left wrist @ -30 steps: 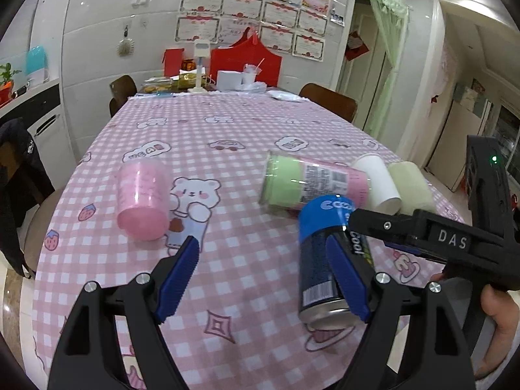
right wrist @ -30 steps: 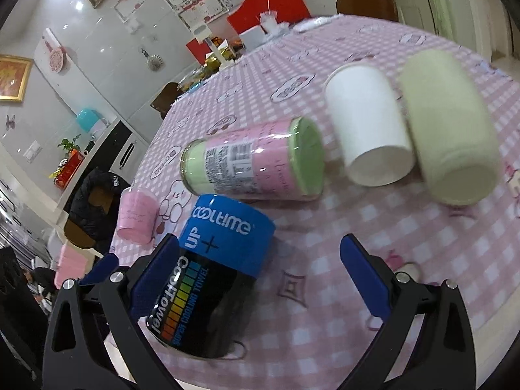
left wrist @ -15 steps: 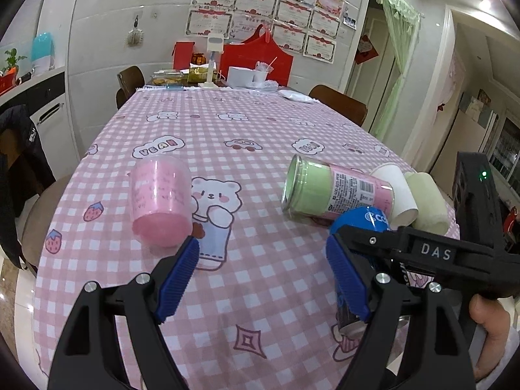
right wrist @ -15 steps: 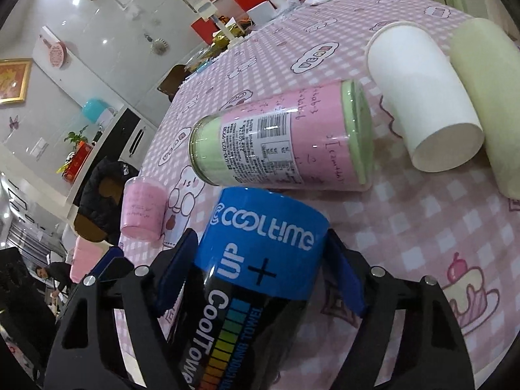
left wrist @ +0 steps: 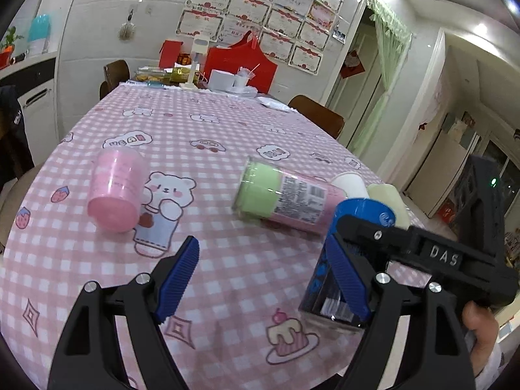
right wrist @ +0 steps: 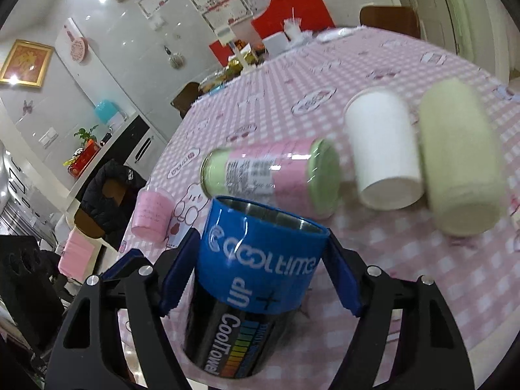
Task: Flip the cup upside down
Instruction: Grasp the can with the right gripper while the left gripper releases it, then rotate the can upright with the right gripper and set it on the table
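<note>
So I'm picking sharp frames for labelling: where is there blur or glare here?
Right wrist view: white paper cup and pale green cup are motion-smeared, the blue CoolTime can fairly sharp; lamp glare on the wall tiles. Left wrist view: mostly sharp, the can slightly smeared; both fisheye-bent.

The right tongs [right wrist: 260,273] clamp the blue-and-black can [right wrist: 250,292] by its blue band, blue pads pressed to both sides, its metal end tilted toward the far bench [right wrist: 406,292]. Beyond it lie a pink-and-green tube [right wrist: 269,172], a white cup [right wrist: 383,149] and a pale green cup [right wrist: 458,156], side by side. A pink cup [right wrist: 151,214] lies well apart at left.
</note>
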